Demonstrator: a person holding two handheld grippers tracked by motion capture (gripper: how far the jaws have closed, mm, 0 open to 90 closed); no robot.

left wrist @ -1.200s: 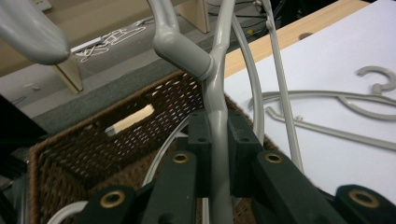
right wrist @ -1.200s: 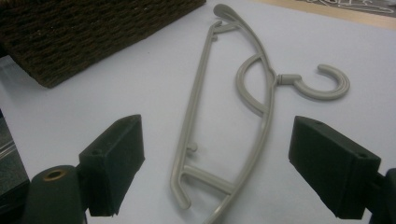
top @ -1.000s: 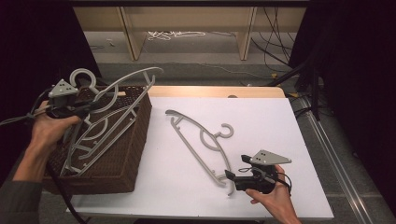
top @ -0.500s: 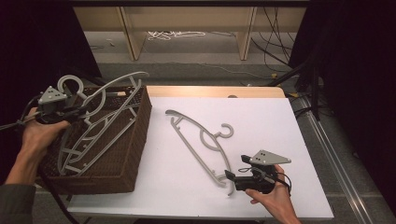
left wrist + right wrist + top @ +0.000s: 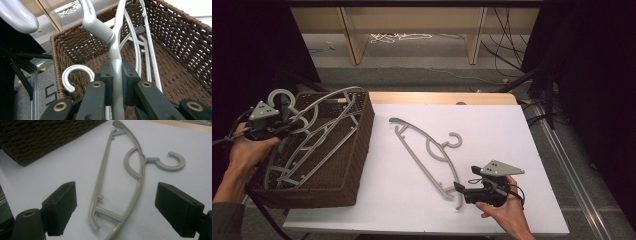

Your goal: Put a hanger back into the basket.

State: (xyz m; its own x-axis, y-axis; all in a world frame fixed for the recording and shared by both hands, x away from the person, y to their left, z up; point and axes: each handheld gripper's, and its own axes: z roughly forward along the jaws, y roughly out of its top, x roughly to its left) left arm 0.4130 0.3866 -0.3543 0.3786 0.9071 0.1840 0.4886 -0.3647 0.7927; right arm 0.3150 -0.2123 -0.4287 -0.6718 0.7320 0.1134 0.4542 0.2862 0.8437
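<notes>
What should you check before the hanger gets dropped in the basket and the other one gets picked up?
1. Left gripper shut on the held hanger: ok.
2. Held hanger over the basket, not the table: ok.
3. Held hanger low enough to let go: cannot tell; its hook end sits above the rim.
4. Room inside: ok, though another hanger already lies there and could tangle.
5. Right gripper open, ready to grab: ok.
6. Table hanger lined up between the right jaws: ok, its near end lies between them, untouched.
</notes>
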